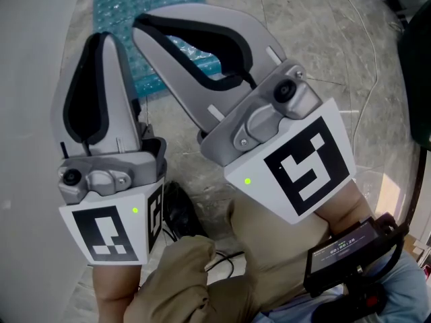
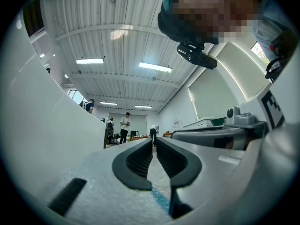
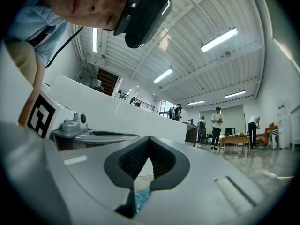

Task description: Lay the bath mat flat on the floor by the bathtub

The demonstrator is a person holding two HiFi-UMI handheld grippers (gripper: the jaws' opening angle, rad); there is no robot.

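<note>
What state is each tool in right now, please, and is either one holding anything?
Left tool: closed, holding nothing.
Right tool: closed, holding nothing.

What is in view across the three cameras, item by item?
Floor: one, grey marbled tiles, underfoot.
Bath mat: one, teal, on the floor, top of head view.
Bathtub wall: one, white, left of the mat.
Bystanders: several, far end of the hall.
Ceiling strip lights: several, white, overhead.
Display unit: one, black, strapped at right forearm.
Left gripper: one, grey and black, jaws together, empty.
Right gripper: one, grey and black, jaws together, empty.
Gloves: two, beige, below the marker cubes.
</note>
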